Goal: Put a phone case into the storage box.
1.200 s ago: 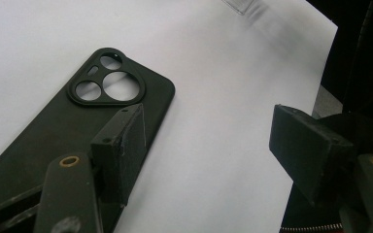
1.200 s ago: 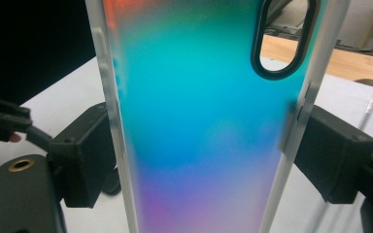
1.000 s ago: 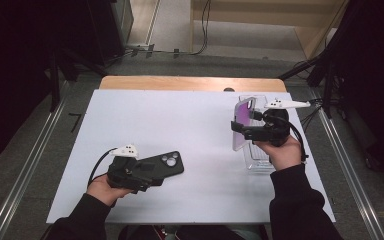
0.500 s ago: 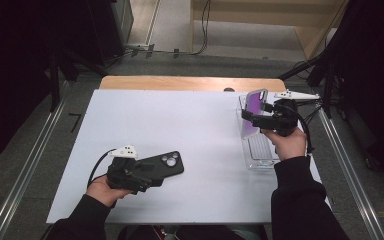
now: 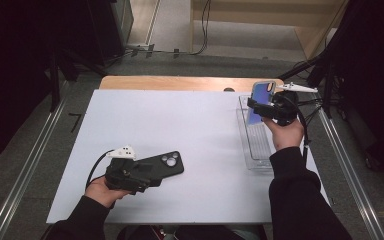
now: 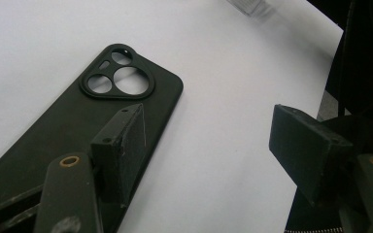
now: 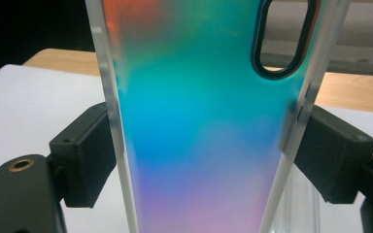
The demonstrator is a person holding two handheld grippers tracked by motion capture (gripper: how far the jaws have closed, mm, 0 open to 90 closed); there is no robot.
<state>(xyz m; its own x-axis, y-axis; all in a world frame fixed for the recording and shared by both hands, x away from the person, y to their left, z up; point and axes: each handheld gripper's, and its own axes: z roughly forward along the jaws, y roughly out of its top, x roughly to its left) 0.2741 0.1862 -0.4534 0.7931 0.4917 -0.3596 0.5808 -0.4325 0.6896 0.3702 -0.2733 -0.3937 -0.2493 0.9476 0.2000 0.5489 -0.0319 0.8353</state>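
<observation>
A black phone case (image 5: 162, 164) lies flat on the white table, camera cutouts toward the right. My left gripper (image 5: 147, 175) rests over its near end, open. In the left gripper view one pad (image 6: 124, 145) hovers over the black case (image 6: 92, 111) and the other pad (image 6: 306, 145) stands well off to the side. My right gripper (image 5: 261, 109) is shut on an iridescent phone case (image 5: 260, 95), held upright over the far end of a clear tray (image 5: 256, 150). Both pads press the edges of the iridescent case (image 7: 199, 97), as the right gripper view (image 7: 199, 150) shows.
The white table top (image 5: 190, 125) has a wooden strip (image 5: 180, 82) along its far edge. The clear tray runs along the right edge. Metal rails (image 5: 25, 170) flank the table on the floor, with cables beyond the far side.
My right gripper has carried the iridescent case toward the far right, along the tray. The left gripper and the black case have stayed put.
</observation>
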